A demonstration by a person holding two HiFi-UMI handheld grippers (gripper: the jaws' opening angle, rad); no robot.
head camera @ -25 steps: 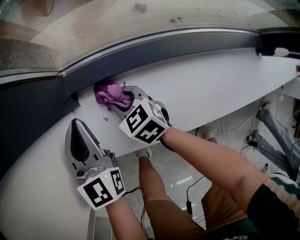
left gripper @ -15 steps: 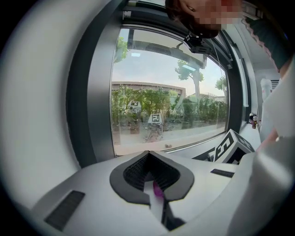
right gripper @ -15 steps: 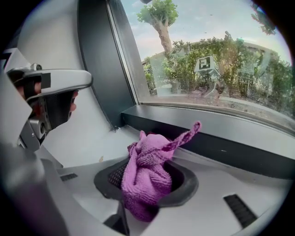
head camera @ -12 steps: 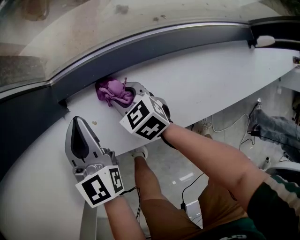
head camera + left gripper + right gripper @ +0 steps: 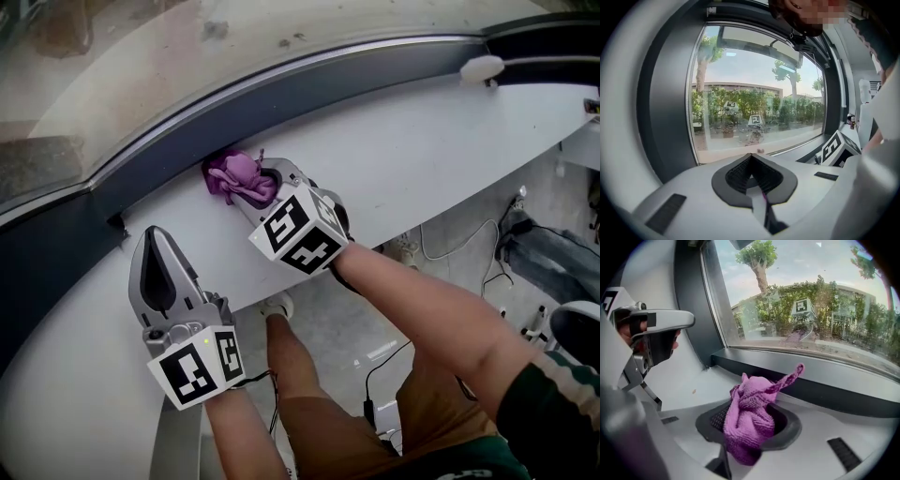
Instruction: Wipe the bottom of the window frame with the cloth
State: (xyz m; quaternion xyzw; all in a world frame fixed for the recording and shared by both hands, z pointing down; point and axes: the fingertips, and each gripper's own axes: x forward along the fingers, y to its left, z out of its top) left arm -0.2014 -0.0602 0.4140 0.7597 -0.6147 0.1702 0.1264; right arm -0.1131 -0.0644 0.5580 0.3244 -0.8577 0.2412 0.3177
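A purple cloth (image 5: 239,178) is bunched in my right gripper (image 5: 248,187), whose jaws are shut on it. The cloth presses against the dark grey bottom rail of the window frame (image 5: 309,89), where the rail meets the white sill (image 5: 422,169). In the right gripper view the cloth (image 5: 752,420) bulges out of the right gripper (image 5: 750,430), one corner sticking up toward the bottom rail (image 5: 825,390). My left gripper (image 5: 155,246) lies on the sill to the left, shut and holding nothing. The left gripper (image 5: 752,176) faces the glass in its own view.
A joint in the frame (image 5: 117,225) lies left of the cloth. A white knob (image 5: 481,67) sits on the frame at the far right. A small crumb (image 5: 693,391) rests on the sill. Cables (image 5: 469,253) run over the floor below the sill's edge.
My right gripper has slid to the right along the bottom rail with the cloth, away from the frame joint. The left gripper has stayed shut on the sill.
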